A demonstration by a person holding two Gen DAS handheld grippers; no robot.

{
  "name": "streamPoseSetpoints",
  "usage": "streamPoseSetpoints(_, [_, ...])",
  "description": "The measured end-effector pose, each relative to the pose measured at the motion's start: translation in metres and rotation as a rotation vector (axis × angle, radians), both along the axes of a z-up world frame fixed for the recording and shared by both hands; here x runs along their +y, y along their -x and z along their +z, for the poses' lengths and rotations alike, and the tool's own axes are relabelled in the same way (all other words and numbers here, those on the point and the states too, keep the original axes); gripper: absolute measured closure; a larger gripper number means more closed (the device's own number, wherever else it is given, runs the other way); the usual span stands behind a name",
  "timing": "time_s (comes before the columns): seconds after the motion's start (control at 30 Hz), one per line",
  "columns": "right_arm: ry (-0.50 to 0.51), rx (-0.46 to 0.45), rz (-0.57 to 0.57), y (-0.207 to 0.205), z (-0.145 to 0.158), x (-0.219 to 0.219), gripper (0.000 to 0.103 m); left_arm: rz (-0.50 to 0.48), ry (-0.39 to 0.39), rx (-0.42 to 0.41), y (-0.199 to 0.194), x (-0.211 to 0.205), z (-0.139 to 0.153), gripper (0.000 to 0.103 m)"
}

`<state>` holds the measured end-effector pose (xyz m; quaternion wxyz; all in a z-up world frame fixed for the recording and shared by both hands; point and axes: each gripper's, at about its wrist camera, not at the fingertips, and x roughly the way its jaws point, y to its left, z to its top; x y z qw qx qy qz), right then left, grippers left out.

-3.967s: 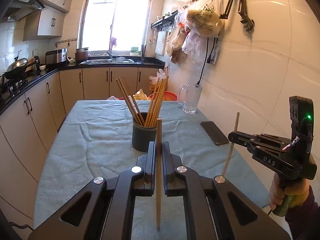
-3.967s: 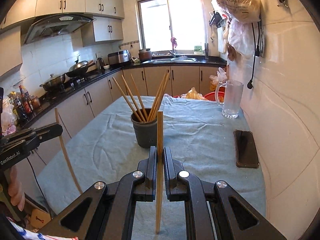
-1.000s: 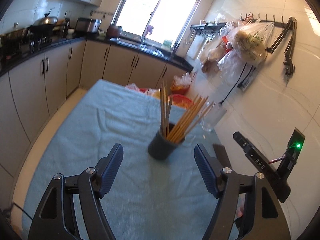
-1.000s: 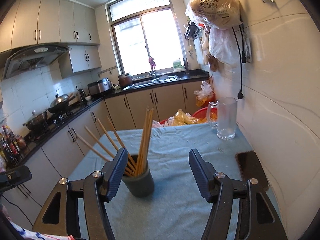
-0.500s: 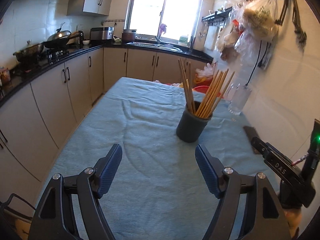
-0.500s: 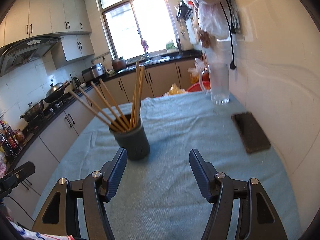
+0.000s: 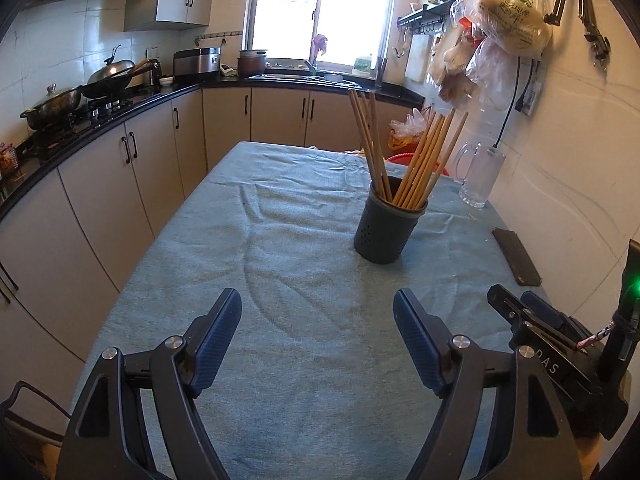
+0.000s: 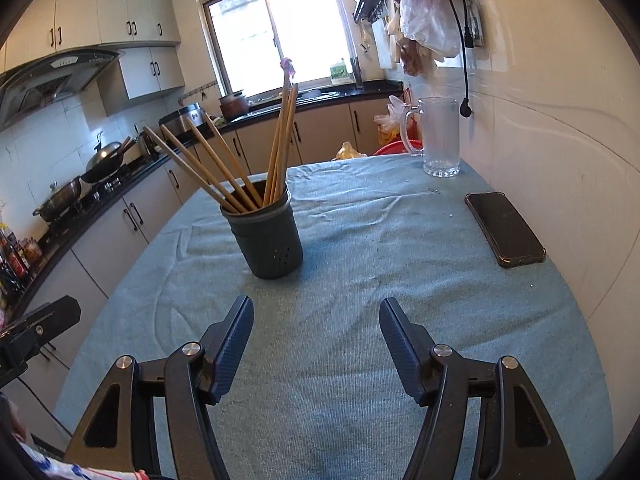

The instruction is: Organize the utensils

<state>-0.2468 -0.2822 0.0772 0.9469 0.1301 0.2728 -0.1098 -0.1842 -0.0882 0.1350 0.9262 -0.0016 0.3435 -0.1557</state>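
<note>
A dark perforated utensil holder point(image 7: 384, 232) stands upright on the teal tablecloth point(image 7: 280, 248), holding several wooden chopsticks point(image 7: 416, 156) that fan out of its top. My left gripper point(image 7: 317, 300) hovers over the cloth short of the holder, open, with nothing between its blue pads. In the right wrist view the same holder point(image 8: 272, 240) and chopsticks point(image 8: 240, 160) sit ahead and slightly left of my right gripper point(image 8: 316, 306), which is also open and empty. Each view catches the other gripper at its edge: the right gripper point(image 7: 532, 320), the left gripper point(image 8: 40, 324).
A black phone point(image 8: 504, 228) lies flat near the wall on the right. A glass mug point(image 8: 440, 136) stands at the far right corner. Kitchen cabinets and a stove with pans run along the left. Plastic bags hang on the wall above the table.
Four seconds ago each gripper was shut on a chopstick; now both are open and empty. Over the last second both have sunk toward the table and the left one has rolled level.
</note>
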Motion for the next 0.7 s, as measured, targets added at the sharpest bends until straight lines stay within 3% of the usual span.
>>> streamPoseSetpoints(0.4, [0.027, 0.029, -0.024, -0.001, -0.007, 0.005, 0.032, 0.030, -0.097, -0.028, 0.002, -0.004, -0.008, 0.024])
streamPoseSetpoints(0.7, [0.072, 0.034, -0.023, 0.001, -0.008, 0.015, 0.029, 0.040, -0.119, -0.043, 0.002, -0.003, -0.010, 0.022])
